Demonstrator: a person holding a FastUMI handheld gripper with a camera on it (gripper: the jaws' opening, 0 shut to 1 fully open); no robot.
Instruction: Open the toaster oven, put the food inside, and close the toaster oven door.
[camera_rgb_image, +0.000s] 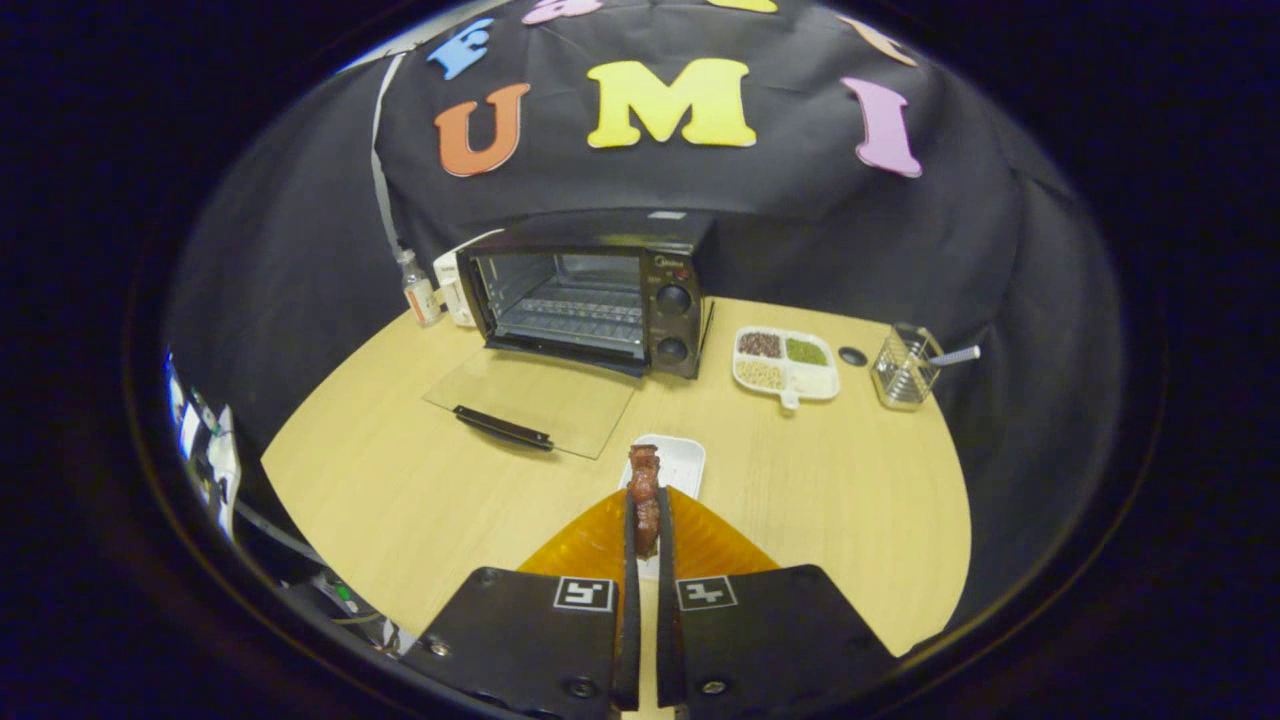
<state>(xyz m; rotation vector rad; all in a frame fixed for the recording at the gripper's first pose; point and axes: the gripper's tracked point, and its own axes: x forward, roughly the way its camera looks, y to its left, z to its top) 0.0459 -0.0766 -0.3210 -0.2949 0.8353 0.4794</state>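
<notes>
The gripper (646, 510), at bottom centre of the frame, has its jaws drawn narrow and clamped on a piece of reddish-brown food (644, 492). Both fingers press on its sides. The lower part of the food is hidden between the fingers; only its top end stands clear above them. What kind of food it is cannot be made out.

Directly behind the food lies a white plate (682, 462), partly covered by the food and fingers.

The toaster oven (590, 292) stands at upper centre, on the far side of the wooden table (400, 490). Its glass door (530, 400) is folded down flat onto the table, handle (502, 428) nearest the gripper. The wire rack (580, 312) inside is visible; the rear of the cavity is dim.

Left of the oven, a small bottle (417, 288) and a white object behind it are partly hidden. Right of the oven sit a divided tray (787, 364) of grains, a small dark disc (852, 355), and a wire holder (905, 368) with a utensil.
</notes>
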